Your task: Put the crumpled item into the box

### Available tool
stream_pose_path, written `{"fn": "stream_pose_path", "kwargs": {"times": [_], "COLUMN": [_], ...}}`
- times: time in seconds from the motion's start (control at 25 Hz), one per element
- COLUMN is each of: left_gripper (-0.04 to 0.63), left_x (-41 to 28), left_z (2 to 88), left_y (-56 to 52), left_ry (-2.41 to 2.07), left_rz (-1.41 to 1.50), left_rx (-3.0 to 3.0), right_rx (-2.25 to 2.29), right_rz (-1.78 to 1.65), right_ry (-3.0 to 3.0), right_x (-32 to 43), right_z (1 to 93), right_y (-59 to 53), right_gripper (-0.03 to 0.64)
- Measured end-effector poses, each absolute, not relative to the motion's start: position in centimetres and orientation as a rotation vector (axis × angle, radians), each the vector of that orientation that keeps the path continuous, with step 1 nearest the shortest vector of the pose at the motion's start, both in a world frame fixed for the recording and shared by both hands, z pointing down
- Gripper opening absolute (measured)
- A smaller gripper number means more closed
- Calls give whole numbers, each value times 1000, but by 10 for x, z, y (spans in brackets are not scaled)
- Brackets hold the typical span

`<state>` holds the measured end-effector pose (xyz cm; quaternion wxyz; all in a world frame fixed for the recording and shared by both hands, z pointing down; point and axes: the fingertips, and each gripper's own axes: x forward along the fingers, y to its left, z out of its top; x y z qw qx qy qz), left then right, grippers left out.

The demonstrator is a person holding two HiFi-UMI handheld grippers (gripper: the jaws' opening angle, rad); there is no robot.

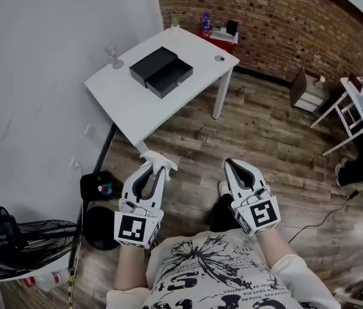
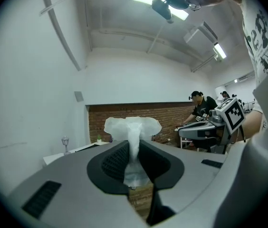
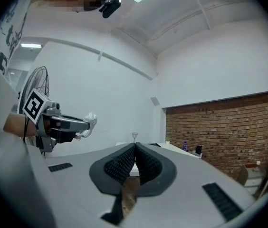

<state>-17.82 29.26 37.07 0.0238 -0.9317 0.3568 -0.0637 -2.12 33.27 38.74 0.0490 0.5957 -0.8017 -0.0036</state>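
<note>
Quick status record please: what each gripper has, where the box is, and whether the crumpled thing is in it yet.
left gripper: shut on the crumpled white tissue, which bunches out past the jaws
right gripper: shut, nothing between the jaws
box: black, on the white table, ahead of both grippers and well apart from them
also on table: stemmed glass, on the wall side
task state: tissue not yet in the box

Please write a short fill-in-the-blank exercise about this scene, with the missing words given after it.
The left gripper holds a crumpled tissue of ____ colour.
The right gripper is shut and holds ____.
The black box lies on the ____.
Near the box stands a wine ____.
Missing words: white; nothing; table; glass.
</note>
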Motion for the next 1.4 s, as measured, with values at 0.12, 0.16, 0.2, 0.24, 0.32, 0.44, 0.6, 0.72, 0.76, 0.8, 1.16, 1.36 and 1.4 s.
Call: {"fn": "stream_pose_path", "kwargs": {"times": [0.12, 0.16, 0.2, 0.24, 0.32, 0.44, 0.6, 0.72, 0.76, 0.8, 1.16, 1.36, 1.4], "left_gripper": [78, 78, 78, 78, 78, 78, 78, 78, 78, 78, 78, 78, 78], "left_x": [-136, -119, -101, -84, -52, -12, 29, 42, 44, 45, 25, 6, 2], "left_z": [369, 364, 358, 352, 342, 343, 346, 354, 358, 361, 402, 432, 441], "left_y": [245, 227, 209, 190, 153, 102, 55, 25, 15, 6, -94, -170, -185], "left_ry": [1175, 1202, 1226, 1248, 1297, 1387, 1504, 1580, 1604, 1624, 1736, 1732, 1724], "left_rz": [-205, -195, -185, -179, -172, -179, -169, -208, -220, -235, -376, -518, -561], "left_rx": [-2872, -2869, -2862, -2850, -2808, -2754, -2701, -2677, -2671, -2666, -2661, -2693, -2704], "right_rx": [1734, 1714, 1697, 1681, 1643, 1597, 1506, 1434, 1419, 1410, 1324, 1240, 1228], "right_rz": [-50, -60, -63, -58, -40, -13, -3, 1, 7, 15, 51, 61, 63], "right_ry": [-2478, -2485, -2495, -2510, -2544, -2573, -2619, -2643, -2649, -2652, -2664, -2663, -2658], "right_x": [19, 37, 56, 74, 107, 151, 193, 208, 212, 215, 193, 162, 155], "right_z": [387, 383, 379, 376, 371, 375, 378, 384, 387, 389, 411, 424, 428], "right_y": [280, 260, 238, 216, 171, 111, 54, 16, 4, -8, -118, -193, -209], "right_gripper": [15, 15, 15, 15, 15, 15, 15, 15, 15, 15, 15, 15, 15]}}
